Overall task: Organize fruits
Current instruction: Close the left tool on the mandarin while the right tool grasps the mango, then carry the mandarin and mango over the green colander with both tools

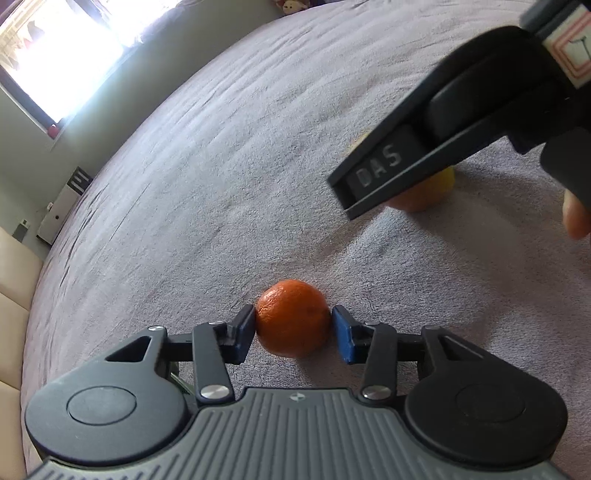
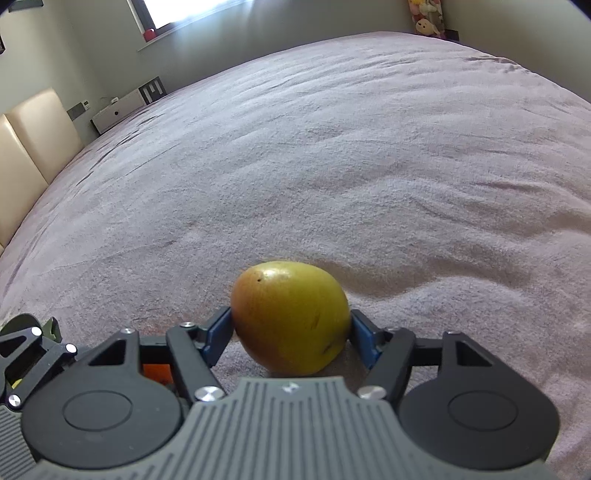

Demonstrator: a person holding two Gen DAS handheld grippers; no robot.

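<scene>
On bedspread (image 2: pixel 369 166), mango (image 2: pixel 290 317) (long axis crosswise), R gripper (image 2: pixel 291 332)

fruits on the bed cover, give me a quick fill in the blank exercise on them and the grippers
1. The left gripper has its blue-padded fingers on either side of the round ____ citrus fruit.
2. The right gripper closes around a smooth yellow-green ____.
3. Both fruits rest on a wrinkled grey-lilac ____.

Missing words: orange; mango; bed cover

A home bedroom: wide bed (image 2: pixel 332 147), padded headboard (image 2: pixel 33 140), soft toys (image 2: pixel 424 18) by the wall.
</scene>
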